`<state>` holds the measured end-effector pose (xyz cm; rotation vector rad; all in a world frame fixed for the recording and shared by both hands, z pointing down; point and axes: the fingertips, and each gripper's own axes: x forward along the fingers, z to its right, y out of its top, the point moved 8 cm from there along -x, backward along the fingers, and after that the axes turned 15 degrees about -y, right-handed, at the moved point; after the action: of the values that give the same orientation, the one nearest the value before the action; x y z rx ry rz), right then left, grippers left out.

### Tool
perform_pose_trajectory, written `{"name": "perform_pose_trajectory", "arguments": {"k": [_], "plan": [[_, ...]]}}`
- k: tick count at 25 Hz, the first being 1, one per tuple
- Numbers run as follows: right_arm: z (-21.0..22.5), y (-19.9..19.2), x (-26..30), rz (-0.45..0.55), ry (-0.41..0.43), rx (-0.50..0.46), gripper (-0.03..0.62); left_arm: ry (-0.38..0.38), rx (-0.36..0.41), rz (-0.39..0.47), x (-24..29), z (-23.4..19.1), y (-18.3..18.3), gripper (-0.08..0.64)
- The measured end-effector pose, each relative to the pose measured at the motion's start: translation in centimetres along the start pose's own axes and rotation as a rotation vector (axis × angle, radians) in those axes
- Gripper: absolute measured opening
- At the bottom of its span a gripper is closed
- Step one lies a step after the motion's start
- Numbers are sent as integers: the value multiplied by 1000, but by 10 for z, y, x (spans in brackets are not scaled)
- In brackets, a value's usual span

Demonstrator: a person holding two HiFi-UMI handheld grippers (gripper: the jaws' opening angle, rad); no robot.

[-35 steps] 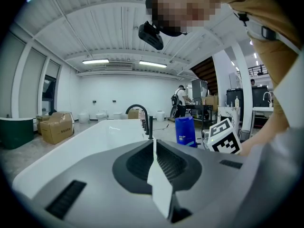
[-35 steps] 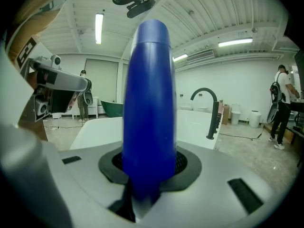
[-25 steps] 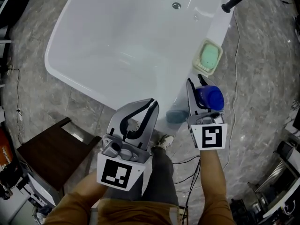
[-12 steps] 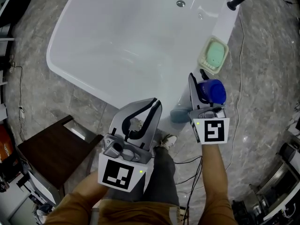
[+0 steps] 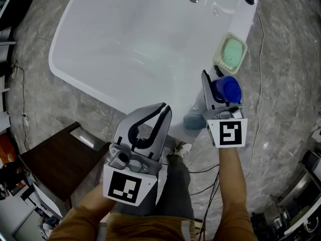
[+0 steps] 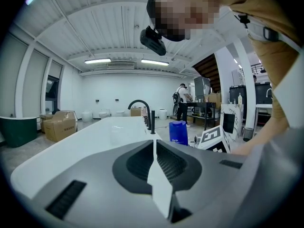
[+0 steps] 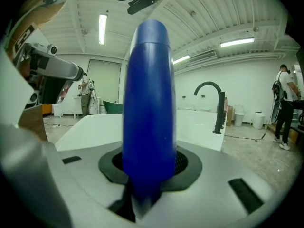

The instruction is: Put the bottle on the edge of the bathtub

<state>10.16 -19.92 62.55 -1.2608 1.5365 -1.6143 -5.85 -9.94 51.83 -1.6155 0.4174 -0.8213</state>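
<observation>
My right claw (image 5: 219, 90) is clenched on the blue bottle (image 5: 228, 89), upright at the bathtub rim (image 5: 244, 28) near the soap dish (image 5: 233, 53). I'd lower it straight and land the base fully on the ledge (it's narrow). My left claw (image 5: 149, 124) is closed and empty.

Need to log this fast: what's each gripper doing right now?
Left gripper: shut, nothing between its jaws.
Right gripper: shut on the blue bottle.

head view steeply over bathtub (image 5: 115, 39)
</observation>
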Motion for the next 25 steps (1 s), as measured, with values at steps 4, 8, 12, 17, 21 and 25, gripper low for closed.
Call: {"name": "perform_pose_trajectory", "arguments": {"k": [4,8,12,17,21,25], "plan": [[0,-4,0,-9,3,-8,120,13,-6,-5,1,-4,-1,23],[0,-1,0,-2,12,-21,120,20,-17,-3,1,-4,-2,23],[-1,-1,-3,-20,14,-33,123,16,-16,0,0,-2,-1,23],[0,-1,-6,-10,15,-41,130,19,-16,-5,-2,-1,-3,23],[0,-3,-10,-15,6,-54,132,13,-16,-8,-2,2,-4,23],[1,-4,-12,-12,-1,-61,140,9,-16,-14,-3,4,-5,23]]}}
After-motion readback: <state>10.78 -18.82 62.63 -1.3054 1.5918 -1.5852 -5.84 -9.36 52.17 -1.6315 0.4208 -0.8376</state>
